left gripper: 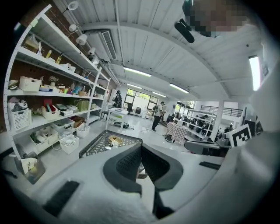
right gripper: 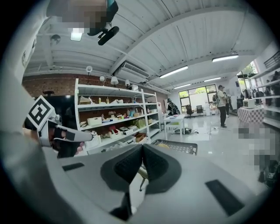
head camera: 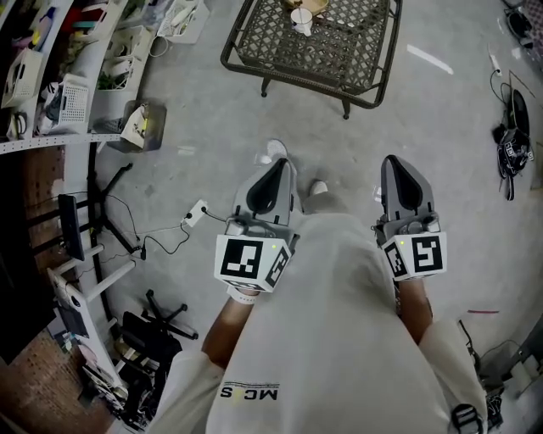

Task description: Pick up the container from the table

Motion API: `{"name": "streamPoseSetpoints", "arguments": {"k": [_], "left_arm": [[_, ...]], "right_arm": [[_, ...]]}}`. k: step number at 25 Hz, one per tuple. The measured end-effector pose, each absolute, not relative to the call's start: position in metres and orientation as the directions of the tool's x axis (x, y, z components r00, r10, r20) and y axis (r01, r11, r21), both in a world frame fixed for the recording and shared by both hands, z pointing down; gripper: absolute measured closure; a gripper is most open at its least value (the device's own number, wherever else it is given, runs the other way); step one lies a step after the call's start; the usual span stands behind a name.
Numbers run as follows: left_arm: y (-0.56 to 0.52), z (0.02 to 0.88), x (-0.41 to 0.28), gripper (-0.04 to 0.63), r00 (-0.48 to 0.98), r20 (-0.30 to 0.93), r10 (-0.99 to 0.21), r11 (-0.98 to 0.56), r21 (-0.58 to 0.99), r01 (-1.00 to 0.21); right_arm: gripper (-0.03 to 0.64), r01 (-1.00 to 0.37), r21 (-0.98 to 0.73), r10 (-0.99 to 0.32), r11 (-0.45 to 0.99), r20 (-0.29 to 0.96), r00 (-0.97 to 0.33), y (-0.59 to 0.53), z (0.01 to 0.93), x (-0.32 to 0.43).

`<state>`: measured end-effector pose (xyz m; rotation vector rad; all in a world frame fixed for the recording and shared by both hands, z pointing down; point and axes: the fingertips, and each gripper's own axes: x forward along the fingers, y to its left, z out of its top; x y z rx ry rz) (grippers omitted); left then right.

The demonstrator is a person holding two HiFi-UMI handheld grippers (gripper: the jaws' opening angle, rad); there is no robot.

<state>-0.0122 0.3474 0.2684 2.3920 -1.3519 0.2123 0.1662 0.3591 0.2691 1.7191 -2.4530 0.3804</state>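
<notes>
A black metal mesh table (head camera: 254, 59) stands on the floor ahead of me. On it sit a tan, bowl-like container (head camera: 310, 6) and a white cup (head camera: 301, 22). My left gripper (head camera: 277, 164) and right gripper (head camera: 395, 162) are held at waist height, well short of the table, both shut and empty. In the left gripper view, the table (left gripper: 94, 146) and the container (left gripper: 116, 140) show just beyond the shut left gripper (left gripper: 141, 145). Past the shut right gripper (right gripper: 142, 146) in the right gripper view, the table's edge (right gripper: 181, 148) peeks out.
White shelving (head camera: 76, 93) packed with baskets and boxes lines the left side. A power strip with cable (head camera: 197, 212) and a chair base (head camera: 161, 315) lie on the floor at left. Cables and gear (head camera: 512, 140) lie at right. People (left gripper: 156, 116) stand far off.
</notes>
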Motion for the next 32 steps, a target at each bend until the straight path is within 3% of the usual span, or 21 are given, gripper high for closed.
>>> {"name": "streamPoseSetpoints", "arguments": {"k": [9, 21, 32], "left_arm": [[0.242, 0.277, -0.018, 0.571, 0.521, 0.288, -0.803, -0.455, 0.268, -0.849], [0.043, 0.258, -0.05, 0.571, 0.59, 0.25, -0.768, -0.522, 0.289, -0.802], [-0.023, 0.267, -0.042, 0.571, 0.547, 0.309, -0.778, -0.462, 0.308, -0.831]], "right_arm": [[0.598, -0.937, -0.114, -0.904, 0.331, 0.246, -0.35, 0.261, 0.276, 0.162], [0.598, -0.967, -0.096, -0.939, 0.236, 0.232, -0.253, 0.069, 0.259, 0.138], [0.598, -0.959, -0.1, -0.906, 0.264, 0.314, -0.282, -0.016, 0.285, 0.152]]}}
